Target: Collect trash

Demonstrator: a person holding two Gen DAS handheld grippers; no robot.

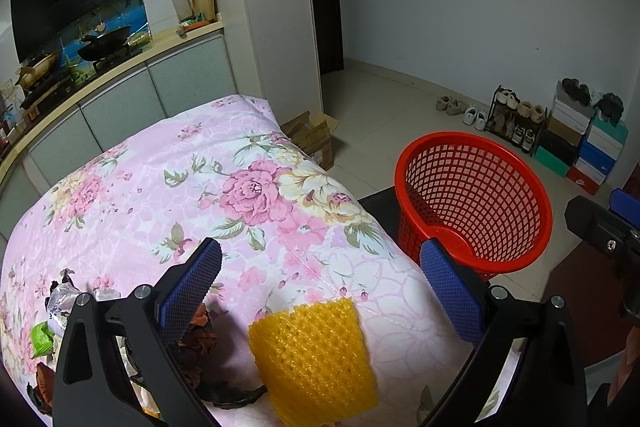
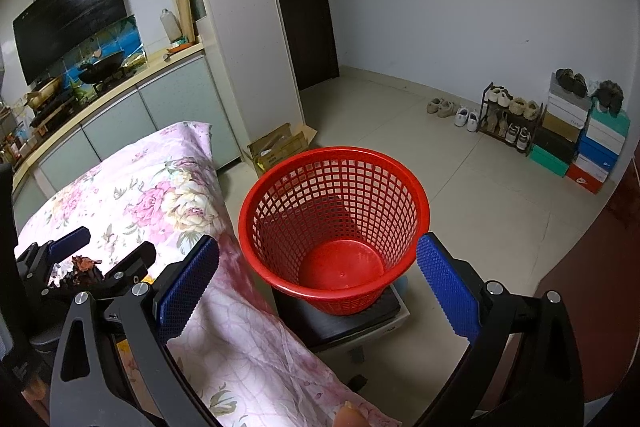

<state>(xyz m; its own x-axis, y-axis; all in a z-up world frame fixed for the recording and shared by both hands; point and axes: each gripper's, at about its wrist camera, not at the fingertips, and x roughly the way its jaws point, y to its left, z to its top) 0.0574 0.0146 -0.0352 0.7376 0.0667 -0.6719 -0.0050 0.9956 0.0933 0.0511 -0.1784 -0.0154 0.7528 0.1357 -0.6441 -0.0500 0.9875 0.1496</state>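
Only my left view shows the yellow foam net (image 1: 314, 359) between my spread left claw (image 1: 324, 287); my right claw (image 2: 318, 279), also spread and holding nothing, frames the red basket (image 2: 334, 227) on a stool (image 2: 360, 315).

Left gripper (image 1: 320, 291) and right gripper (image 2: 318, 287) fingers spread wide.

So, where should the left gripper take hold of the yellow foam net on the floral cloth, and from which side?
Probably by its far edge, coming from above. The yellow foam net lies flat on the floral cloth, between the open fingers of the left gripper. It looks soft, so pinching that free edge nearest the fingertips should lift it. The trash pile lies apart, to its left.
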